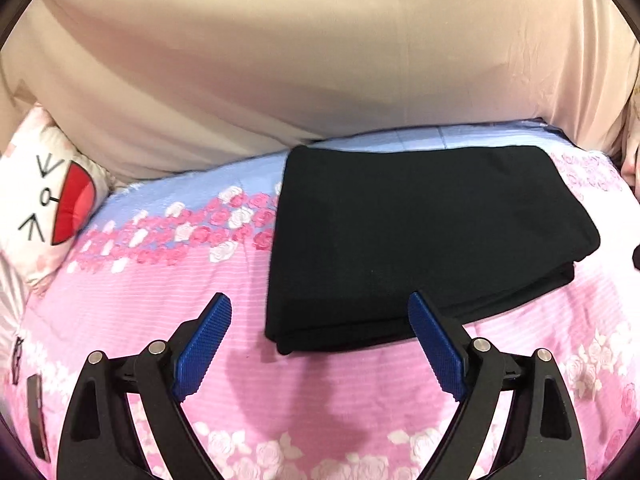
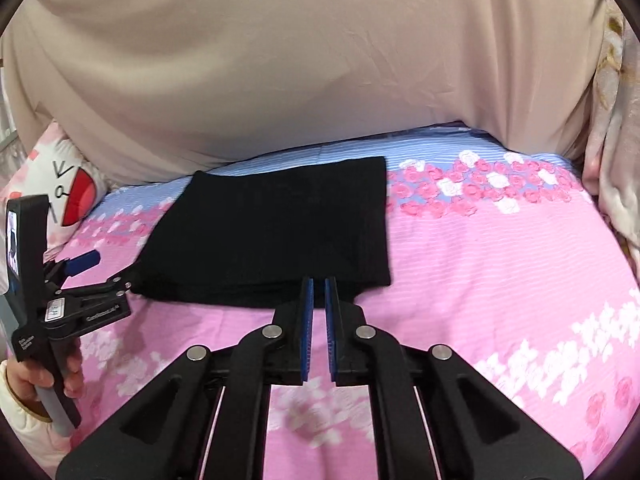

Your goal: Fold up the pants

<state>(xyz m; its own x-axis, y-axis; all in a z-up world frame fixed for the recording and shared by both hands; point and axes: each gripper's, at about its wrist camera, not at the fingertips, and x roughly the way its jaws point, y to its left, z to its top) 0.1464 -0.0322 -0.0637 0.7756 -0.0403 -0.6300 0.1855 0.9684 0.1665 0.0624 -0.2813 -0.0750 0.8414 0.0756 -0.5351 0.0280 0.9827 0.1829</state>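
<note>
The black pants (image 1: 428,236) lie on the bed (image 1: 152,320), folded into a flat, roughly rectangular stack with several layers showing along the near edge. They sit toward the far side of the pink and blue flowered sheet, close to the beige fabric (image 1: 280,60) that rises behind the bed. The folding looks close to done, if not finished.

The cloth appears soft, light and limp, so it should sag and slide apart if lifted by one corner. A safer hold would be on the thick folded edge, pinching all layers together, ideally at two points so the stack stays square. The sheet beneath is loose too, and a low pinch could catch it along with the pants.

The left gripper (image 1: 320,344) hangs just short of the near edge, its jaws spread wide with nothing between them. The right gripper (image 2: 319,312) is pressed together and empty, its tips at the near edge of the stack; whether they touch the cloth I cannot tell. A hand (image 2: 40,376) holds the left tool's handle. A white pillow (image 1: 44,200) with a cartoon face lies off to the left.
</note>
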